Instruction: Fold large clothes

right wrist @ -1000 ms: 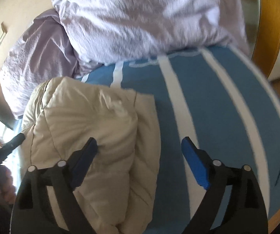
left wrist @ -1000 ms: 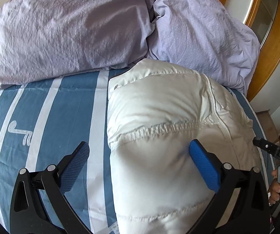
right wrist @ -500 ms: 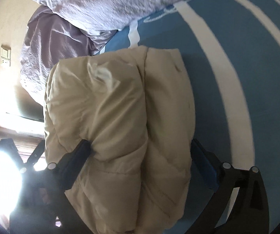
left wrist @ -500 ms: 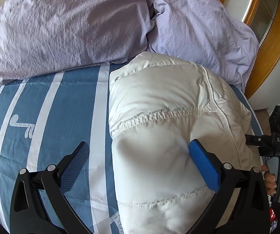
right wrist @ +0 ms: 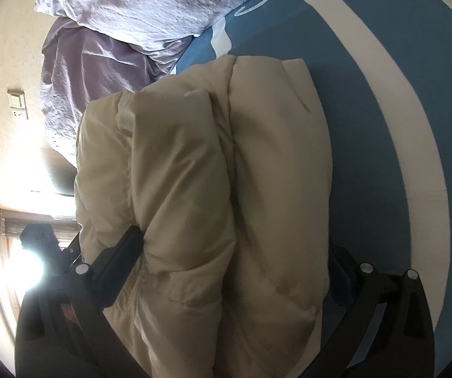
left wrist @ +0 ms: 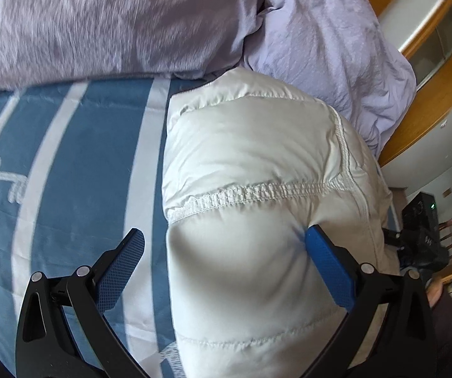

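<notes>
Your bed [left wrist: 68, 163], in blue and white stripes, carries the folded white puffer jacket [left wrist: 257, 189] by its right edge, long axis running toward the lilac pillows [left wrist: 115, 22] at the head. Your left gripper [left wrist: 223, 252] gapes wide, one pad dimpling the jacket. Your right gripper [right wrist: 235, 261], just opened fully, straddles the bundle.

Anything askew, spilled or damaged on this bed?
Nothing stands out. The white puffer jacket lies folded in a bulky bundle on the striped blue blanket, by the lilac pillows; no tears or spills show.
</notes>
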{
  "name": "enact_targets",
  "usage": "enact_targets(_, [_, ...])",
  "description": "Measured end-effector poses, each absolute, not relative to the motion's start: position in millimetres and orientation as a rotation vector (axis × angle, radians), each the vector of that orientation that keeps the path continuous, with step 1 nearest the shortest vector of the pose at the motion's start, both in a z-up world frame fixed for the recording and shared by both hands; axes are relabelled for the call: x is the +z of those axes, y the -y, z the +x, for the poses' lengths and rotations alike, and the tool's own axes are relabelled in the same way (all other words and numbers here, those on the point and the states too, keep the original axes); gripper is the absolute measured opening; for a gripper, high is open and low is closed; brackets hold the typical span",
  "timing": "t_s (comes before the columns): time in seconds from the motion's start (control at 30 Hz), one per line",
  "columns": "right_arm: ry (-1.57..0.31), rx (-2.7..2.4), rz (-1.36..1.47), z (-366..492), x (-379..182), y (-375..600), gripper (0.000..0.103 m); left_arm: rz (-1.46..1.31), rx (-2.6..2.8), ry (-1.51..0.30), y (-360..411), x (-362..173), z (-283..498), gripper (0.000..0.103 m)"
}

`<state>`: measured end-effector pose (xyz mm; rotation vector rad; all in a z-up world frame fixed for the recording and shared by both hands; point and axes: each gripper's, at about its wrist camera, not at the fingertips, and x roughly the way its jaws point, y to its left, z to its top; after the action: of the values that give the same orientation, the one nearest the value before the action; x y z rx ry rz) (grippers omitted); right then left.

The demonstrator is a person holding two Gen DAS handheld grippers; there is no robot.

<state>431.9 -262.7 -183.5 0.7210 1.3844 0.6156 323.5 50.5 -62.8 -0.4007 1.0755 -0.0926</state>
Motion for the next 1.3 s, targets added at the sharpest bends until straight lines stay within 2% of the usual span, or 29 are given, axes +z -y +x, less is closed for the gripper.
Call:
enact_targets(0.27, [-1.378, 0.63, 0.725, 433.3, -185.1, 262.5, 0.101, -0.653, -0.171, -1.13, -64.0, -90.7, 331.4, 0.102])
enact_targets(0.47, [-1.374, 0.645, 0.73, 434.6, -186.8, 263.1, 0.101, -0.708, -0.196, -1.127, -63.4, -96.3, 333.5, 0.101])
enact_targets(0.67, [-1.358, 0.667, 0.757, 436.3, -188.8, 264.4, 0.097, -0.73, -0.215, -1.117, -65.9, -93.9, 335.3, 0.093])
enact_targets(0.73, [-1.356, 0.67, 0.764, 436.4, -189.1, 266.0, 0.097, -0.732, -0.222, -1.115, -66.6, -95.3, 337.2, 0.093])
enact_targets(0.83, [-1.359, 0.674, 0.773, 435.8, -190.4, 267.3, 0.098, -0.759, -0.23, -1.12, -71.1, -103.4, 338.7, 0.102])
enact_targets(0.9, [-1.363, 0.674, 0.777, 435.3, -190.4, 267.8, 0.101, -0.82, -0.236, -1.128, -76.8, -113.1, 337.1, 0.102])
enact_targets(1.1, [-1.367, 0.657, 0.756, 437.1, -186.8, 261.2, 0.101, -0.834, -0.249, -1.139, -76.3, -111.9, 339.4, 0.1])
enact_targets(1.17, [-1.356, 0.659, 0.759, 437.4, -186.2, 260.3, 0.097, -0.833, -0.257, -1.134, -76.5, -108.8, 338.2, 0.092])
enact_targets(1.23, [-1.334, 0.671, 0.774, 437.7, -184.3, 261.4, 0.086, -0.836, -0.27, -1.125, -77.8, -103.8, 338.5, 0.085])
enact_targets(1.3, [-1.306, 0.688, 0.788, 438.9, -179.2, 261.2, 0.069, -0.839, -0.275, -1.114, -81.1, -97.5, 340.1, 0.079])
